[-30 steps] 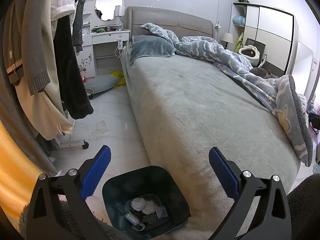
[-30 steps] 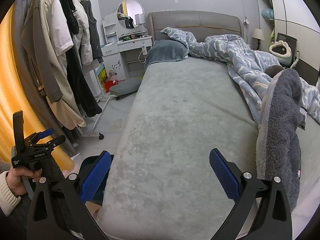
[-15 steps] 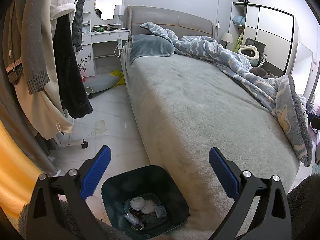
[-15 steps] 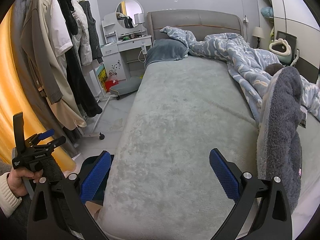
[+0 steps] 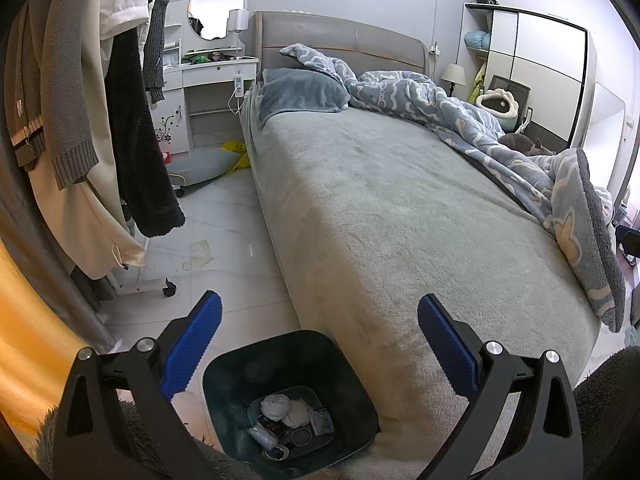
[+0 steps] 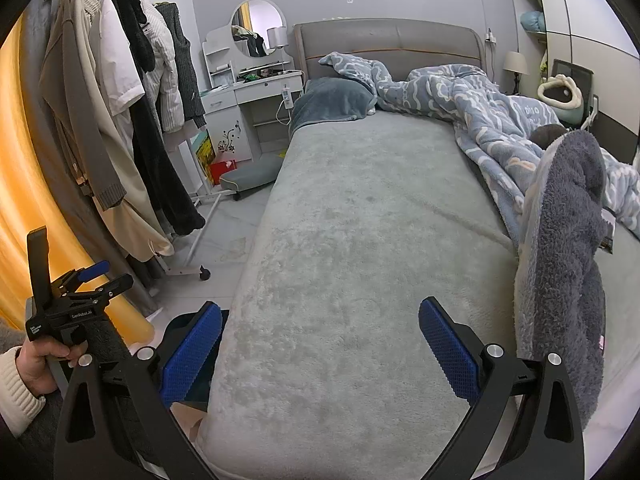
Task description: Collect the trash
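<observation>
Nearest in the left wrist view, the left tool (image 5: 318, 344) is held with its blue-padded fingers wide apart and nothing between them, above a dark teal square plastic bin (image 5: 352, 384) that stands on the floor against the foot corner of the bed. Crumpled white tissue and small wrappers (image 5: 290, 412) are seen lying at the bin's bottom. In the right wrist view the right tool (image 6: 320, 346) is likewise spread and empty over the grey plush bed cover (image 6: 360, 240); there only a dark edge of the bin is glimpsed, and the hand gripping the left tool's handle (image 6: 44, 364) is shown. Farther along the pale tiled floor (image 5: 224, 240), a flat scrap, possibly paper (image 5: 198, 254), lies by the wheeled clothes rack (image 6: 120, 120). Beyond, a blue patterned duvet (image 5: 460, 120) is heaped on the bed's far side, and a white dressing bench with round mirror (image 6: 256, 80) stands by the headboard.
</observation>
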Tool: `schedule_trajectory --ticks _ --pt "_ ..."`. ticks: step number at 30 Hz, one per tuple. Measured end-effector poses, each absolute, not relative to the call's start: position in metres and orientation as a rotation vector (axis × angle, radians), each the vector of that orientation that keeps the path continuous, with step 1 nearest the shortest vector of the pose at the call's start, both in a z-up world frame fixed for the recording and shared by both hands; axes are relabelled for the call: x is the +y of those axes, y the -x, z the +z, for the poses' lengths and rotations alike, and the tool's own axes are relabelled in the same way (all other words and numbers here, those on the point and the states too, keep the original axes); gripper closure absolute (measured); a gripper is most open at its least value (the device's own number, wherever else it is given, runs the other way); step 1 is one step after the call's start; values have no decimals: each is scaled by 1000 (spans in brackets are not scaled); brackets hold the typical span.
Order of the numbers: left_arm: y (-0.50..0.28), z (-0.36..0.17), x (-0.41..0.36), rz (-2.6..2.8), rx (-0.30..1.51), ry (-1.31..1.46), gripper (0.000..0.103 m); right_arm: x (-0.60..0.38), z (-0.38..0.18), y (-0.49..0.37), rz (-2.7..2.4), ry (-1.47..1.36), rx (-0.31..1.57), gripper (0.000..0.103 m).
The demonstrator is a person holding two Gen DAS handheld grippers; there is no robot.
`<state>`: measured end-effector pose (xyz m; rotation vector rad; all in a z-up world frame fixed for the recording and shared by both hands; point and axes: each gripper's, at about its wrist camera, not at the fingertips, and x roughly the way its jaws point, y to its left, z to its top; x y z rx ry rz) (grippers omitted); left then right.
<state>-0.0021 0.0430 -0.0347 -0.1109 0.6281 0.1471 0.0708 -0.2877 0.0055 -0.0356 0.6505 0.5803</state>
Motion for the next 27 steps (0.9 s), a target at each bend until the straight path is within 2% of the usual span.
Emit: schedule_trajectory --ticks 27 --pt "3 -40 36 157 638 112 3 -287 5 -70 580 35 652 3"
